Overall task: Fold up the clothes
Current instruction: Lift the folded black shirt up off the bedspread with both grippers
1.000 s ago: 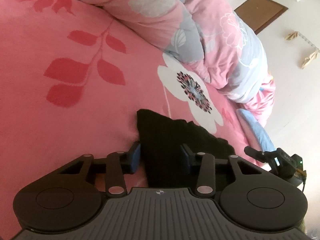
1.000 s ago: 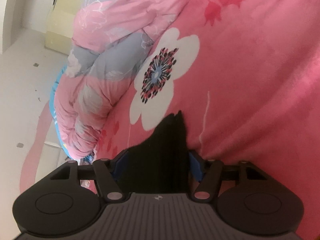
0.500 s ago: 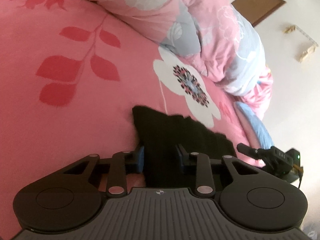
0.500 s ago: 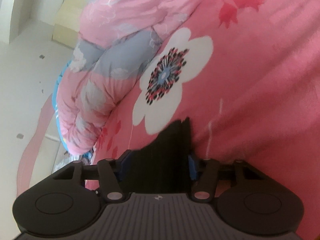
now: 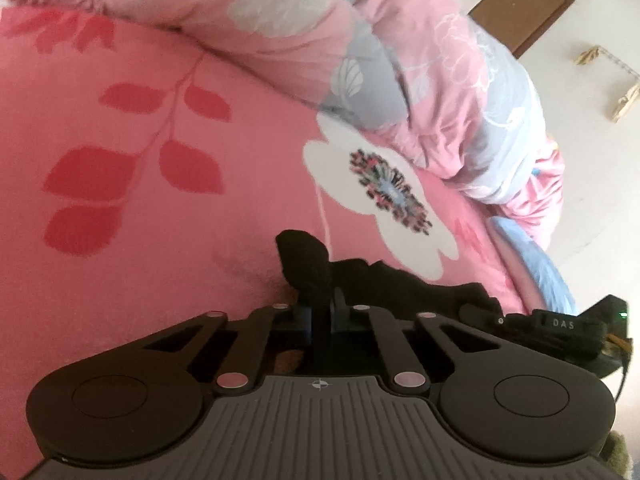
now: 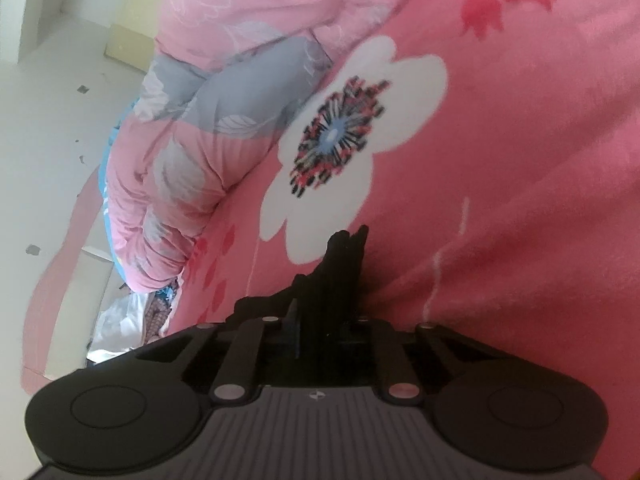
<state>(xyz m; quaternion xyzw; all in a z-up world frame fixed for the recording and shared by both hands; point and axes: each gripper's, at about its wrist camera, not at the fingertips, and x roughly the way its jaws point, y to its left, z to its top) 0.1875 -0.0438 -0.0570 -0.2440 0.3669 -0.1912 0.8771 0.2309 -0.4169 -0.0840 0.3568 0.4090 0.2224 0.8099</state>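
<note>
A: Surroundings?

B: A bunched pink-and-grey floral quilt (image 5: pixel 420 92) lies at the far side of the pink flower-printed bedsheet (image 5: pixel 120 260); a brown flat board (image 5: pixel 520 16) sits on the pale floor beyond.

A: The garment?

B: The black cloth garment (image 5: pixel 400 284) lies near, on the sheet.

A: Grippers?

B: The left gripper (image 5: pixel 320 316) and right gripper (image 6: pixel 324 332) have just closed, each pinching a garment edge.

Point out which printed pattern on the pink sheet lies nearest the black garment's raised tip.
The white flower with the dark speckled centre; the black garment tip overlaps its lower petal, unlike the red leaf sprig off to the side.
</note>
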